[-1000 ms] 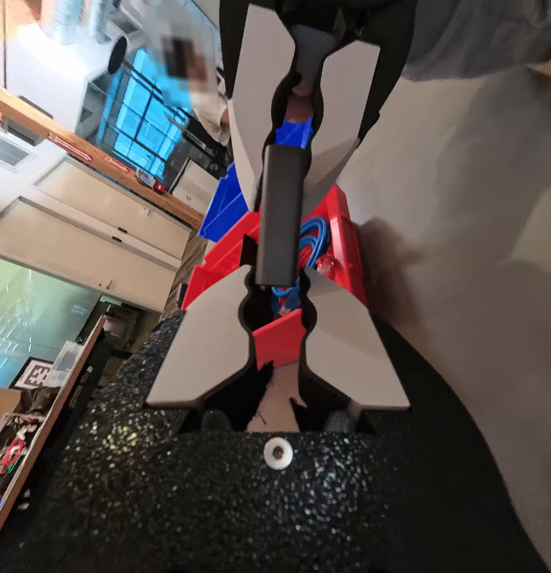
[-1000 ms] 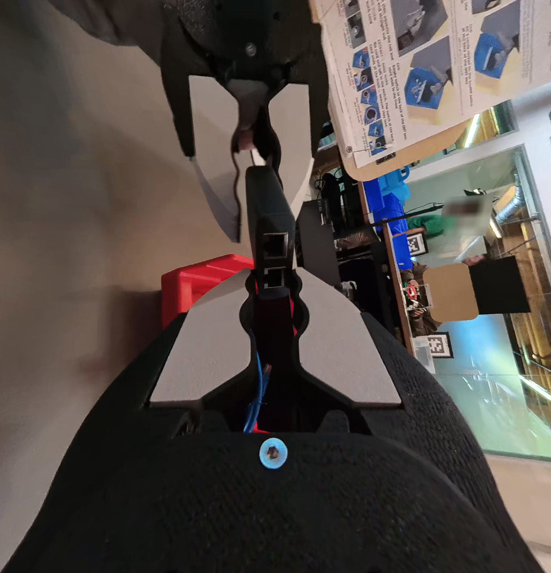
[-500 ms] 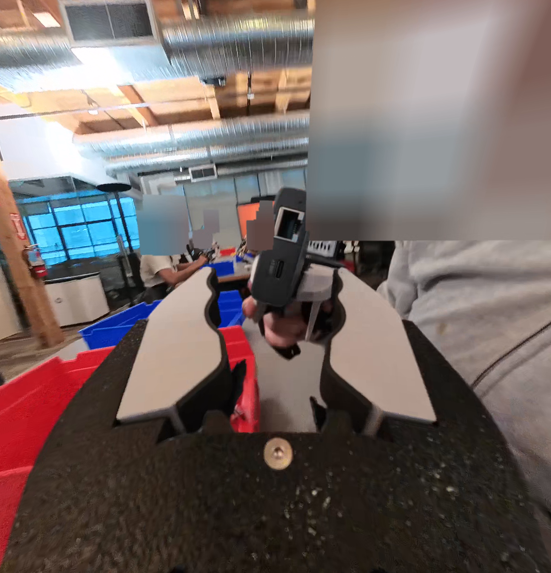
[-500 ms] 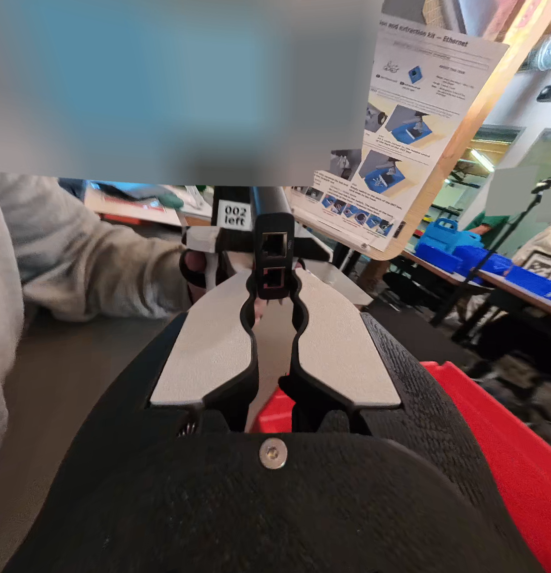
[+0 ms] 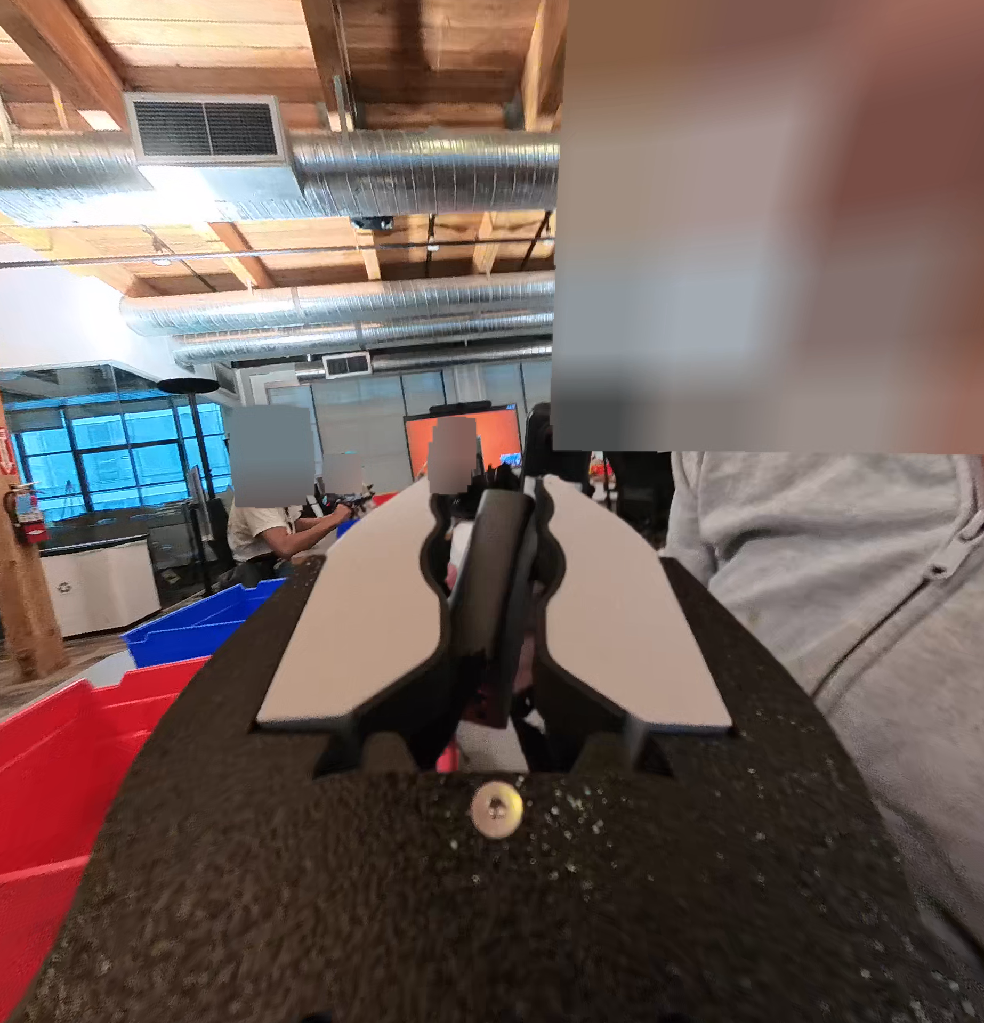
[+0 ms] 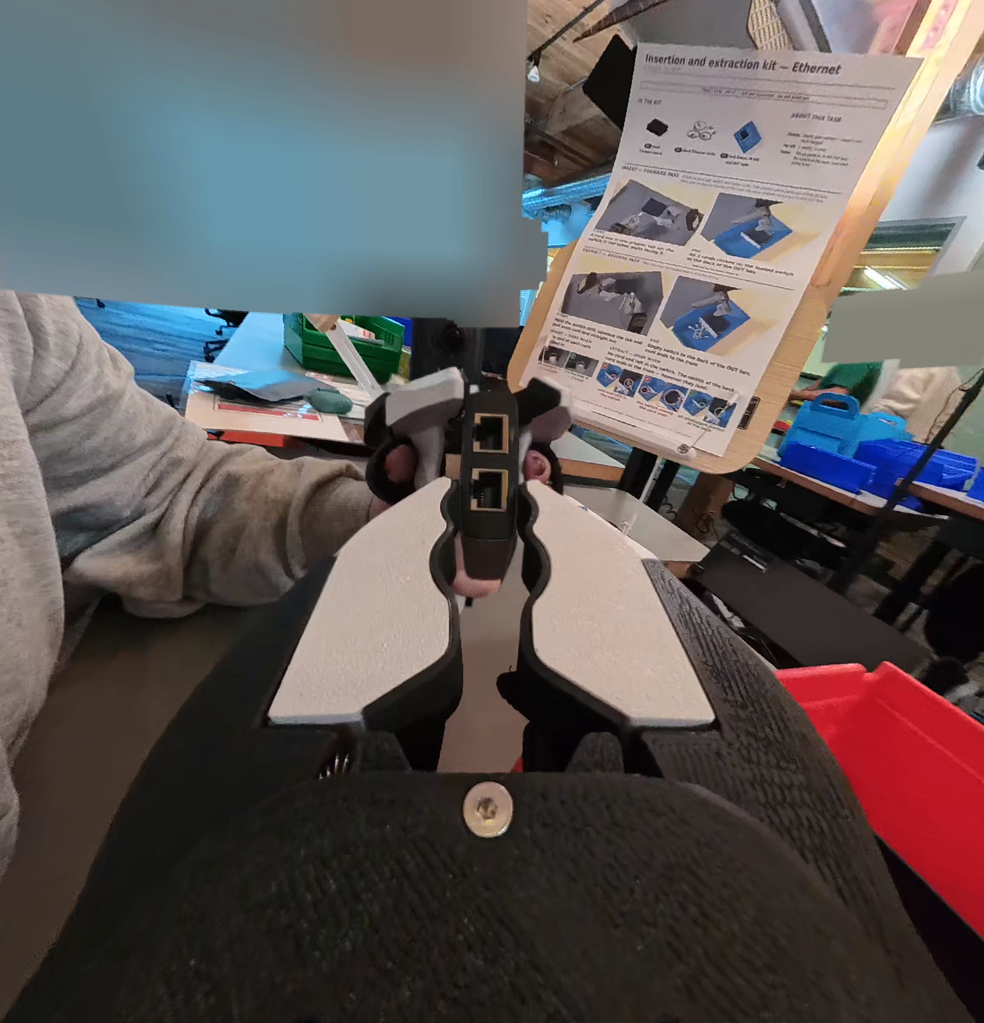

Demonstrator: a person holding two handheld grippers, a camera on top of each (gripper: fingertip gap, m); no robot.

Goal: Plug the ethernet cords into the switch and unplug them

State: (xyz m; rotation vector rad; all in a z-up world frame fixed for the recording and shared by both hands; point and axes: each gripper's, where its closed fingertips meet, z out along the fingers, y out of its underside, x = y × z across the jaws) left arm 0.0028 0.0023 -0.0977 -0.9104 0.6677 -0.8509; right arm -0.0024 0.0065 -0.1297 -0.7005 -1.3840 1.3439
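Observation:
A small black network switch [image 6: 487, 476] with two ports on its end is held up in the air between the two grippers, which face each other. My right gripper [image 6: 488, 490] is shut on it at the lower port. My left gripper [image 5: 487, 492] is closed around the same switch [image 5: 495, 581] from the opposite side, and its grey fingers [image 6: 423, 409] show behind the switch in the right wrist view. A hand is partly visible behind the switch.
A person in a grey sweater [image 6: 174, 470] holds the grippers. Red bins [image 5: 47, 764] [image 6: 894, 747] lie below, and a blue bin [image 5: 202, 625] beyond them. A printed sheet on a wooden board [image 6: 728, 221] stands to the right. More blue bins [image 6: 894, 465] sit on a far table. Left and right tips are no more than a few centimetres apart.
Both grippers have swung up from pointing down at the red bin to level. My left gripper was open half a second ago and has closed around the switch.

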